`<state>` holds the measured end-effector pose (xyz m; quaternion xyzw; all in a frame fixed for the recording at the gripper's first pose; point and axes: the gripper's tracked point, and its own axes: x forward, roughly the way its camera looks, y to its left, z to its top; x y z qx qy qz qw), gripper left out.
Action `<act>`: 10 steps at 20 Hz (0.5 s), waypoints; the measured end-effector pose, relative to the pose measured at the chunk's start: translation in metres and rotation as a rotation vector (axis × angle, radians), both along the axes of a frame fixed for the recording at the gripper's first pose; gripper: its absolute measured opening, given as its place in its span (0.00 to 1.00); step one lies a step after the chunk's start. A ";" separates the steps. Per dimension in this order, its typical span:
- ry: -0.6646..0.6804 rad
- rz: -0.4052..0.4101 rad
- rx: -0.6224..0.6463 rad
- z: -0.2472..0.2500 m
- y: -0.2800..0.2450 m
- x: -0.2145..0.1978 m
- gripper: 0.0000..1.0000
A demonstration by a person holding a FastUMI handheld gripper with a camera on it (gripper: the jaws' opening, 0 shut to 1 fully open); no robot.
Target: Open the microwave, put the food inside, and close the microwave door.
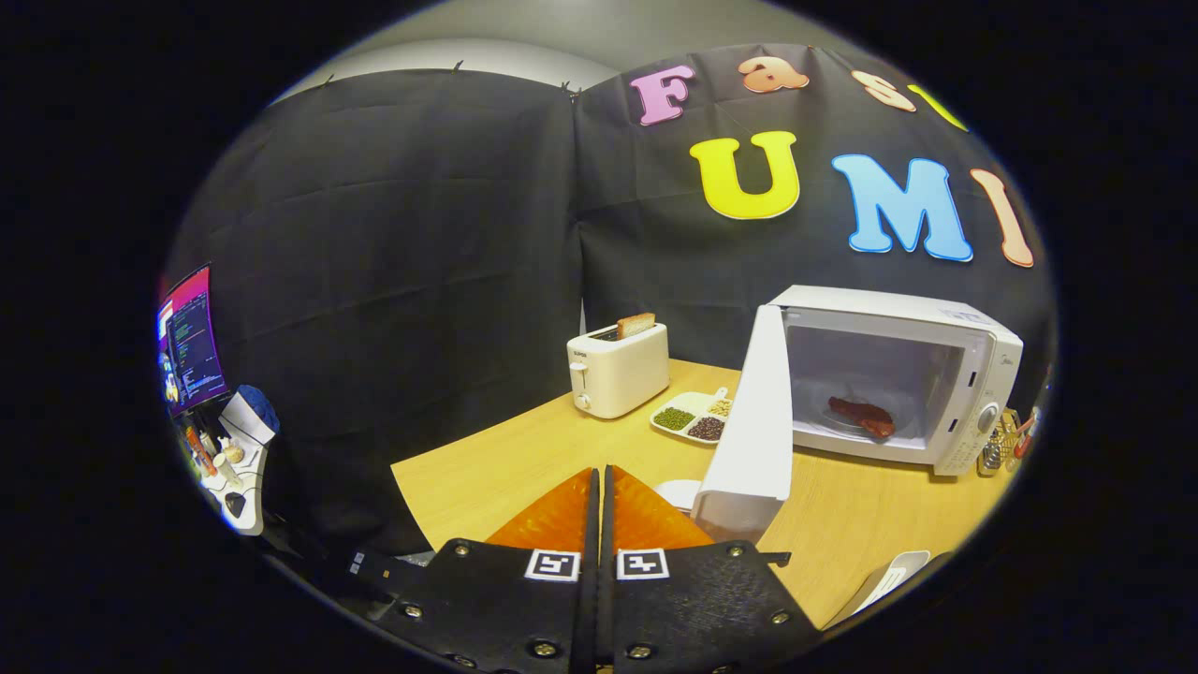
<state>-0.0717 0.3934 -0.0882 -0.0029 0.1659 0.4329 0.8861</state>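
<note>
Gripper [600,487]: fingers pressed together, nothing held between them, pointing out over the near part of the wooden table [487,468].

Microwave [898,374] stands at the far right of the table, well apart from the fingers. Its door [753,421] is swung wide open, hinged on the left side, the slab standing edge-on toward the gripper and reaching out to the near side. The door's lower near corner lies just right of the fingertips and a little beyond them.

Food [861,415]: a reddish piece lying on the plate inside the cavity, long axis roughly left to right. Judged from this, the putting-in is done; only the closing is left.

Key relation: the door stands between the gripper and the cavity, right of the fingers. To shut it, the gripper would likely need to get to the door's left, outer face and push it rightward and away, about the hinge.

Left of the door: a toaster [618,370] with bread up, and a divided dish [693,417] of beans, near the swing path's outer side; a wide sweep could clip them.
</note>
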 end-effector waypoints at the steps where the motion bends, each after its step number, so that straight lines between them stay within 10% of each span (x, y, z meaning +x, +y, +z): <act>1: -0.002 -0.012 -0.005 0.000 -0.006 0.004 0.00; 10: 0.001 -0.125 -0.021 -0.002 -0.063 0.052 0.01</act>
